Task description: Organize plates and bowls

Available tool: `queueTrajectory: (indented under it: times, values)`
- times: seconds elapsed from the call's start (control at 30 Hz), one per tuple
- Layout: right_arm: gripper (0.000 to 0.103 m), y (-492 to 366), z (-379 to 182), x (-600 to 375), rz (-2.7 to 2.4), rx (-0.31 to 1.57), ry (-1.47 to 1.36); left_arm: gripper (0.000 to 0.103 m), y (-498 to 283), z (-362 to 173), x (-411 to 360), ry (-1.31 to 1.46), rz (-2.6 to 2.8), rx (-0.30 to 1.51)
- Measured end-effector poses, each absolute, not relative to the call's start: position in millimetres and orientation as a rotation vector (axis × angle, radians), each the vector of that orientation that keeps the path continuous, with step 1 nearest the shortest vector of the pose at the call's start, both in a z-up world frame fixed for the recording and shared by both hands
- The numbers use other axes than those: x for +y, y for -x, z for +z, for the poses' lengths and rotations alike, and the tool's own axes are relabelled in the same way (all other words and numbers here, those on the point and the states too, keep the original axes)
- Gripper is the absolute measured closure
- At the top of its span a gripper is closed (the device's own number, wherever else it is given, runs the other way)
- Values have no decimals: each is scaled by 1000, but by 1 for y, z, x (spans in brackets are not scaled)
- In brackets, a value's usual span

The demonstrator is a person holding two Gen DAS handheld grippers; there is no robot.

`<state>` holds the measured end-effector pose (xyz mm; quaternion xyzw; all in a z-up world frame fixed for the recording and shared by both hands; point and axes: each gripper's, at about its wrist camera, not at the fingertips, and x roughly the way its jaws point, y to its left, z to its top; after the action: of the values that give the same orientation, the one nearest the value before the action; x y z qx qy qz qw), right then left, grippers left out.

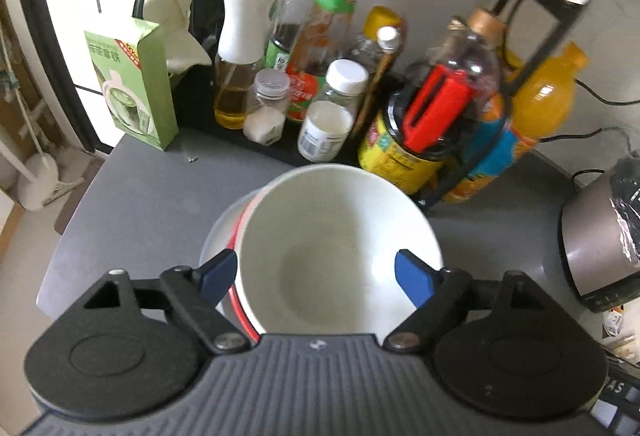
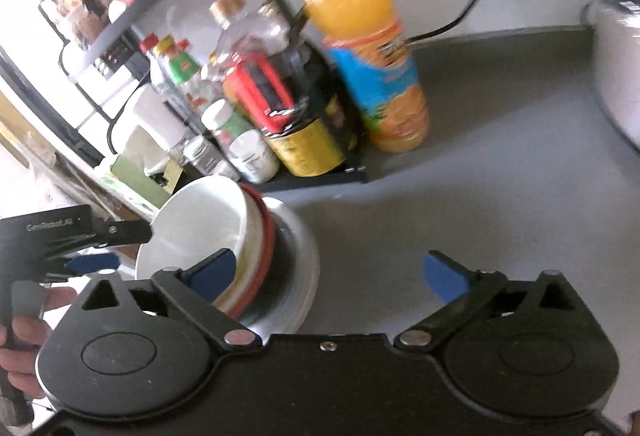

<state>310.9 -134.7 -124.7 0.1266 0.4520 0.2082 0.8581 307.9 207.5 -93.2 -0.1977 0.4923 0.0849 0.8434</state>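
At the far left stands a green box (image 1: pixel 132 83) by the window, and next to it a black rack (image 1: pixel 280 151) crowded with bottles, then an orange juice bottle (image 1: pixel 548 99) and, at the right edge, a metal appliance (image 1: pixel 600 236) wrapped in plastic film. In front of the rack, on the grey counter (image 1: pixel 140 203), sits the stack: a white bowl (image 1: pixel 340 248) on top, a red-rimmed bowl (image 2: pixel 264 256) under it, and pale plates (image 2: pixel 304 260) at the bottom. The left gripper (image 1: pixel 318 274) hangs above the white bowl with its blue fingers (image 1: pixel 414 278) spread wide; nothing is pressed between them. The right gripper (image 2: pixel 332 276) is also wide apart and empty, just beside the stack over bare counter. I judge that the dishes are ceramic: stiff, rather heavy, smooth and slippery, and they can chip or break. The best hold is probably across the rim of one bowl, one finger inside and one outside. Lifting straight up should keep the tilted stack from sliding.
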Motion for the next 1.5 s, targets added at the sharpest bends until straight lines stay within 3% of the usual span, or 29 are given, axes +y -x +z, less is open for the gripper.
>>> queueTrajectory:
  times: [0.5,1.5]
  values:
    - [0,-253,-103,-243,466,882,-298,0,-211,-46,116,436,301,933]
    - [0,-163,-23,-224,396,722,-270,0,-129,23,114,247,191,727]
